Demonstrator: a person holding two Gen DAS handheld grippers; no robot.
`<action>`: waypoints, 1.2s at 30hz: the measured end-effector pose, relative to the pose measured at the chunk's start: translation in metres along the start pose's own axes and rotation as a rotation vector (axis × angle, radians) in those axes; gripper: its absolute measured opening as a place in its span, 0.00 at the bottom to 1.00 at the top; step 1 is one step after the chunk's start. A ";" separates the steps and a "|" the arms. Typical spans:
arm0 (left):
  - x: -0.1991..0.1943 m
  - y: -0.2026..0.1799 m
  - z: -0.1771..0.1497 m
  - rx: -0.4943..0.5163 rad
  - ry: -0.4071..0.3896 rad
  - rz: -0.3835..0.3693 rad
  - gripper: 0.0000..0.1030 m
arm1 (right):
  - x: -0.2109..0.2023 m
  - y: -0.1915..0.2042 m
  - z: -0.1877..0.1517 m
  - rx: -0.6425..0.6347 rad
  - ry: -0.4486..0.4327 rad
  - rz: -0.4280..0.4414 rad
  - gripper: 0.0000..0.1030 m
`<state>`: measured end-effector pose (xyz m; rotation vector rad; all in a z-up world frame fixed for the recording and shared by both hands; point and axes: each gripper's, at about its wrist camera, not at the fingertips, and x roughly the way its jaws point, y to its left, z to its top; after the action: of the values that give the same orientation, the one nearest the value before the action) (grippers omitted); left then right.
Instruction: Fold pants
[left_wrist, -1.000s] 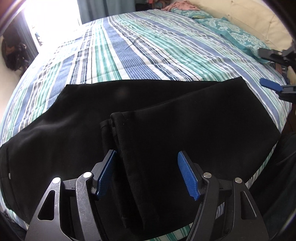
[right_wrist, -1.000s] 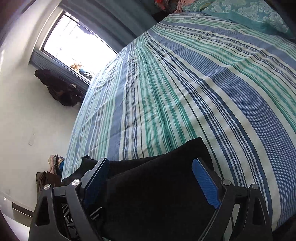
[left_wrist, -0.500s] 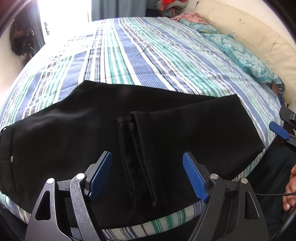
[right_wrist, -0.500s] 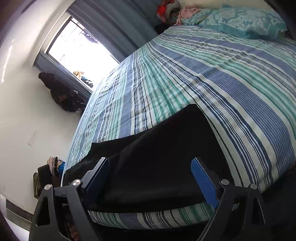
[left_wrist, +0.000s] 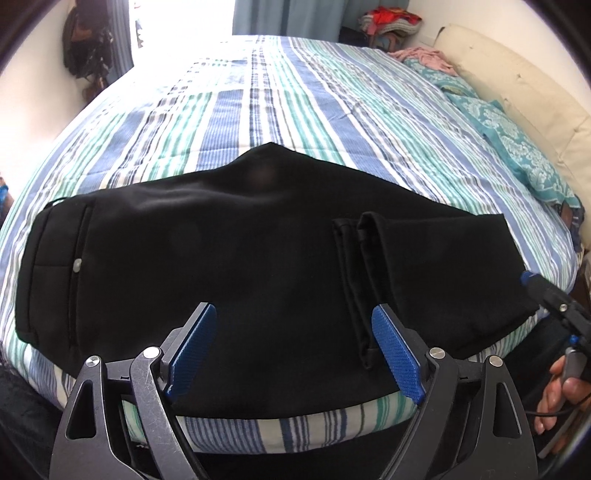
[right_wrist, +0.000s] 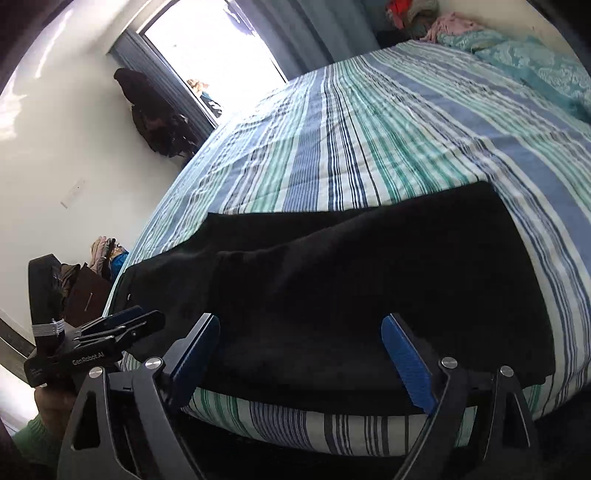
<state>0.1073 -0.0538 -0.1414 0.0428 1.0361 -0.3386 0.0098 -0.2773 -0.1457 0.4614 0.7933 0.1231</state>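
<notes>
Black pants (left_wrist: 229, 258) lie flat along the near edge of the striped bed (left_wrist: 295, 103), waistband with a small button at the left, leg ends folded back over the right part (left_wrist: 369, 258). They also show in the right wrist view (right_wrist: 369, 280). My left gripper (left_wrist: 291, 350) is open and empty, hovering off the bed edge over the pants' near side. My right gripper (right_wrist: 303, 358) is open and empty, just off the bed edge at the folded right end; its tip shows in the left wrist view (left_wrist: 532, 282). The left gripper shows in the right wrist view (right_wrist: 122, 328).
Teal patterned pillows (left_wrist: 517, 147) and a cream headboard (left_wrist: 517, 85) line the right side. A clothes pile (left_wrist: 391, 22) sits at the far corner. A bright window (right_wrist: 214, 55) and a dark hanging bag (right_wrist: 155, 118) are on the far wall.
Both grippers have let go of the folded leg ends and pulled back off the bed edge. The left gripper has shifted left toward the middle of the pants.
</notes>
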 end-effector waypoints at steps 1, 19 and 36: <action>0.002 0.003 -0.001 -0.005 0.002 0.007 0.85 | -0.006 0.004 0.000 -0.025 -0.033 -0.010 0.88; -0.004 0.065 0.010 -0.108 0.006 0.023 0.98 | 0.036 -0.017 -0.014 0.030 0.115 -0.087 0.96; -0.051 0.196 0.046 -0.198 -0.086 0.336 0.98 | 0.041 -0.011 -0.014 0.012 0.118 -0.102 1.00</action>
<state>0.1804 0.1363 -0.0988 0.0233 0.9533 0.0677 0.0276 -0.2706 -0.1862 0.4268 0.9322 0.0511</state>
